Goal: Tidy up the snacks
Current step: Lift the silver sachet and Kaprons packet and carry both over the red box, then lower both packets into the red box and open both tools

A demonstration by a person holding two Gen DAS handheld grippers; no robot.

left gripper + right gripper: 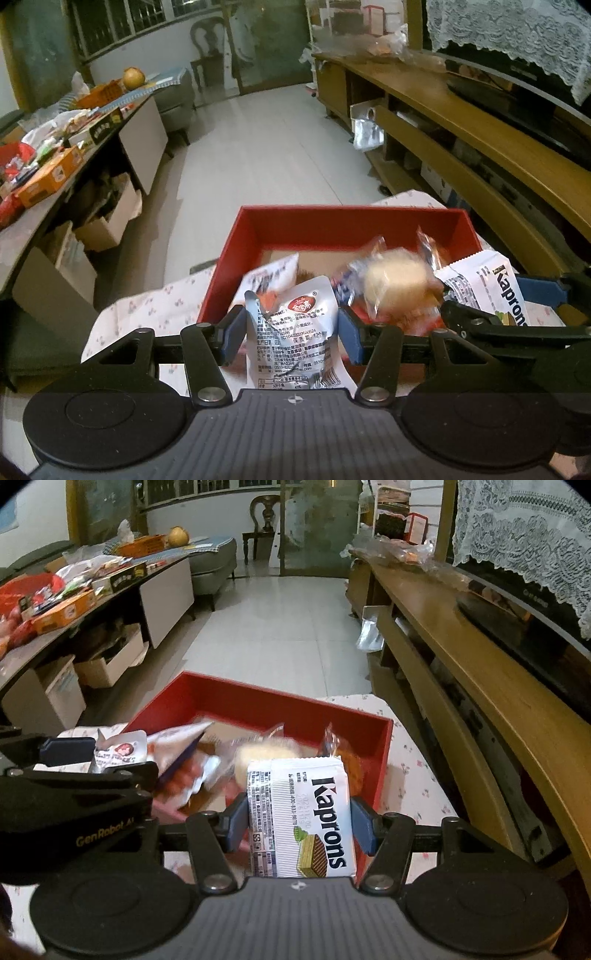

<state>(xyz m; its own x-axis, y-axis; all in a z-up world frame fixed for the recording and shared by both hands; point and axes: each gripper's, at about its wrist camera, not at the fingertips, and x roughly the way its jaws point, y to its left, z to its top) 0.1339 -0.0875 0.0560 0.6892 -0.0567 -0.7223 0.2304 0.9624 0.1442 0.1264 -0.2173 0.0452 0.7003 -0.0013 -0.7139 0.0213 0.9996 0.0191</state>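
Silver pouch (295,332) fills left claw (291,332); right claw (299,819) clamps Kaprons pack (301,816).

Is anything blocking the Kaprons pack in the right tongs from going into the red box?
Nothing visible walls it off: the Kaprons pack sits over the near edge of the open red box. Loose snacks already crowd the near part; the far part looks free.

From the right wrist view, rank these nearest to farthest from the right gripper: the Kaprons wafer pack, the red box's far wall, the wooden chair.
1. Kaprons wafer pack: clamped between the right gripper fingers.
2. Red box far wall: just ahead, beyond the snacks.
3. Wooden chair: far end of the room, top centre.
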